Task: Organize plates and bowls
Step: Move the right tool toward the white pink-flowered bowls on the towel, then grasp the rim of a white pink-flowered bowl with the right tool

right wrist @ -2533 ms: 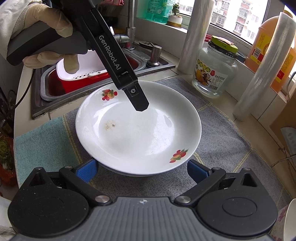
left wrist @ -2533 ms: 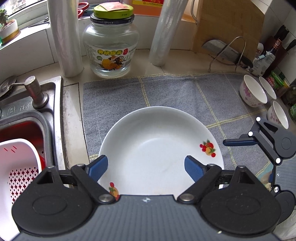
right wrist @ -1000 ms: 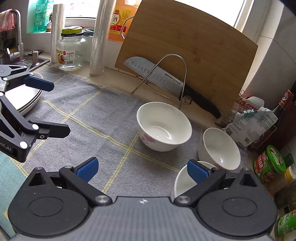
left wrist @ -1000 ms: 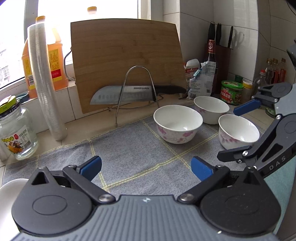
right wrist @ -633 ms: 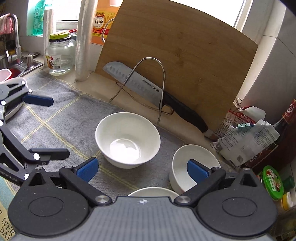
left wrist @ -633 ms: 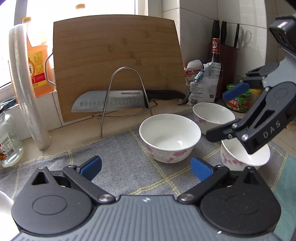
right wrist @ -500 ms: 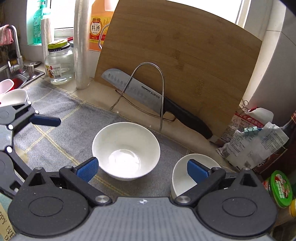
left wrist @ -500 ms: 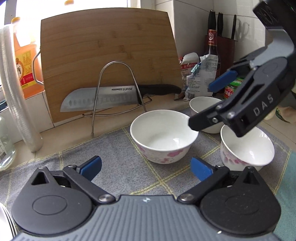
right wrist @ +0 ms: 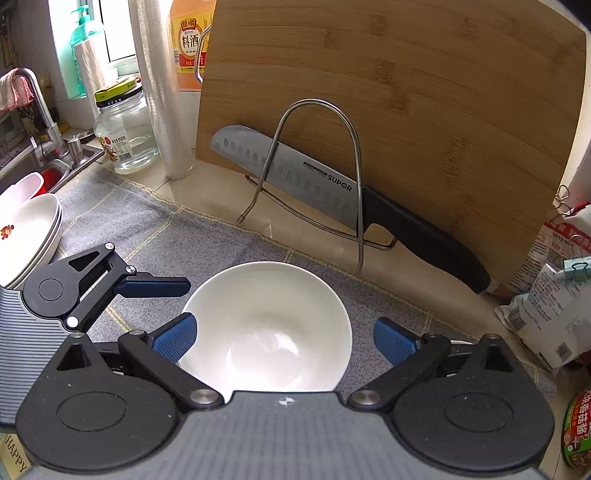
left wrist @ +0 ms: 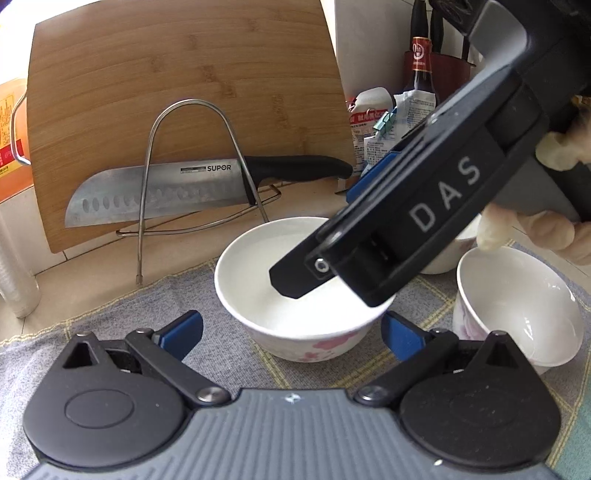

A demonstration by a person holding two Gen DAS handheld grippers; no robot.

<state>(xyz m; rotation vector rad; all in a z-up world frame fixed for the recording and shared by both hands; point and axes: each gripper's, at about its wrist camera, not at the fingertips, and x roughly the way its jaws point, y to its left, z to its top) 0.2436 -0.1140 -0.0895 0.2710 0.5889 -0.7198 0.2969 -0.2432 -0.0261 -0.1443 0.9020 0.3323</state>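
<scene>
Bowl-gathering step, by my reading: right claw (right wrist: pixel 283 338), wide open and empty, straddles the floral bowl (right wrist: pixel 266 328) on the grey mat (right wrist: pixel 207 236); left claw (left wrist: pixel 291 334), also open, empty, waits beside; next, close on the rim.

Bright daylight, strong fisheye bend

Daylight enters from the window (right wrist: pixel 114 33) at 11 o'clock in the right wrist view, blowing it out white. The cutting board (right wrist: pixel 406 92) bows at its edges. Glare glints inside the near bowl (right wrist: pixel 269 328), and the right hand-held gripper (left wrist: pixel 332 236) looms large and soft-edged in the left wrist view.
</scene>
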